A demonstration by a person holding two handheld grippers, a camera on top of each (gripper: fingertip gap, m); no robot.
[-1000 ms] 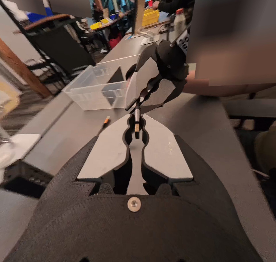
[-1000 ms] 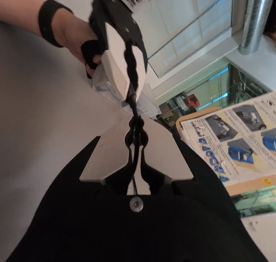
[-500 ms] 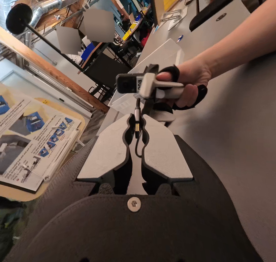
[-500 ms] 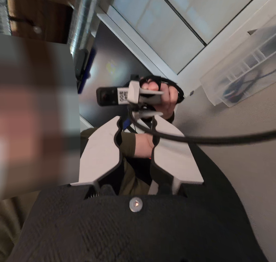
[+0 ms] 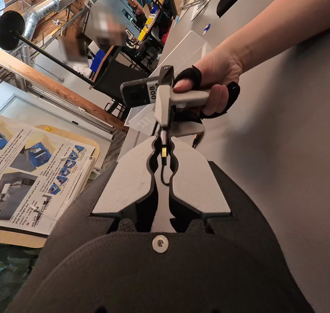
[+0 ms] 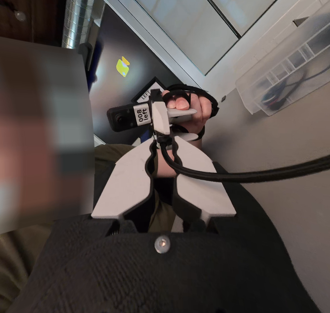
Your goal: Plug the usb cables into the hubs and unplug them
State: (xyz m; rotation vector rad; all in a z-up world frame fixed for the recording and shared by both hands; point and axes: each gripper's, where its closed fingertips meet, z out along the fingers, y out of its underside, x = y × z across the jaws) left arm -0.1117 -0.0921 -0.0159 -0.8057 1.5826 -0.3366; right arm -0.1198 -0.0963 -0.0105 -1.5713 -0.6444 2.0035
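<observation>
Silver-and-gold usb plug (image 5: pixel 164 150) pinched in left gripper (image 5: pixel 163 143); right gripper (image 6: pixel 164 143) fingers slightly parted.

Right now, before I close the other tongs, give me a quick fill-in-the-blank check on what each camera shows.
1. The left tongs are ___ on the plug.
2. In the right wrist view, the black cable crosses the right tongs and leaves at the picture's ___ edge.
3. In the left wrist view, the printed sheet lies to the ___ of the tongs.

Missing words: shut; right; left
</observation>
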